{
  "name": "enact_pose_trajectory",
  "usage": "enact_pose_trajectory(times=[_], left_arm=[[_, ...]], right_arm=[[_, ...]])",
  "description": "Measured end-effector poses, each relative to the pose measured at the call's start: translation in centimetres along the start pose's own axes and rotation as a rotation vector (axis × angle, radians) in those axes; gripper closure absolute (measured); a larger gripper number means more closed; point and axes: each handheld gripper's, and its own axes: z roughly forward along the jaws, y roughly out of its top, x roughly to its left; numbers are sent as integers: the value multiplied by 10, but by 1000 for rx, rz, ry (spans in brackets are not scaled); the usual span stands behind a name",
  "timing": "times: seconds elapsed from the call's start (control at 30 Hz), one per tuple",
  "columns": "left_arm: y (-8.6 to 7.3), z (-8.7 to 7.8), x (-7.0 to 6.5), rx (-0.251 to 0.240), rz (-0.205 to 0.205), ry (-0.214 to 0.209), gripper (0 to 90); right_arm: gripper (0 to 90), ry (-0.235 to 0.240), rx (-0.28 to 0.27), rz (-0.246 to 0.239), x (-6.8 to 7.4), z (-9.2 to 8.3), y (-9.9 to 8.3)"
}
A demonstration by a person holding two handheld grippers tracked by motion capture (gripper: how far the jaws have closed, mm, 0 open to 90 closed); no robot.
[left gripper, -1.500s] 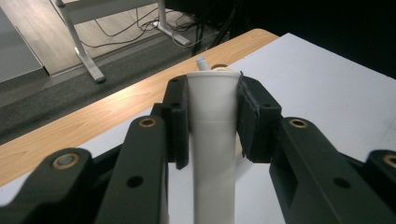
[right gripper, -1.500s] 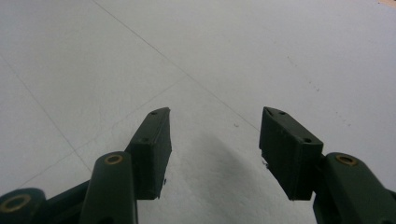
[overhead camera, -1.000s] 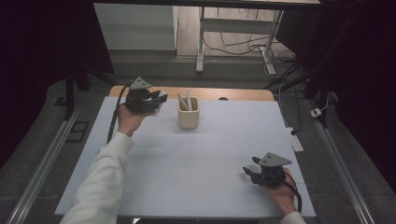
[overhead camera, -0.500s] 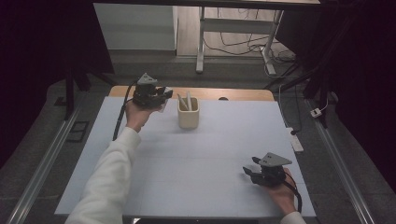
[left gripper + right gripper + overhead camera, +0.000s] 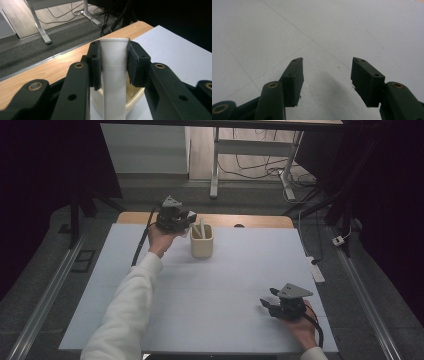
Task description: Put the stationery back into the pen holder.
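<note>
My left gripper is shut on a white, tube-like piece that stands upright between its pads. In the high view the left gripper hovers at the upper left rim of a cream cup near the table's far edge. The cup holds a couple of pale sticks. Under the held piece, the left gripper view shows the cup's rim. My right gripper rests low at the front right of the white table. Its jaws stand open with only bare table between them.
A wooden strip runs along the table's far edge, with grey floor, desk legs and cables beyond it. Metal rails flank the table on both sides. A small white device lies at the right edge.
My left hand has carried the white piece to the right, from beside the cup to its rim. The right gripper has stayed where it was.
</note>
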Motion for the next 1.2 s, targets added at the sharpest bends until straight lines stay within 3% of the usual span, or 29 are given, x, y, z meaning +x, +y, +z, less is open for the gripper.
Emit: enact_pose_trajectory(times=[0.47,0.77,0.87,1.1,1.2], left_arm=[[8,35,-9,-14,0,-28,661],[8,47,-12,-16,-5,-46,627],[6,45,-11,-3,-5,-63,519],[-6,18,-18,21,51,-110,492],[-16,3,-22,46,88,-106,481]], right_arm=[[431,1,0,4,0,0,0],[431,2,3,3,-1,0,-1],[431,2,3,4,-1,0,-1],[430,6,-1,2,-1,0,-1],[431,15,-10,9,-2,0,-1]])
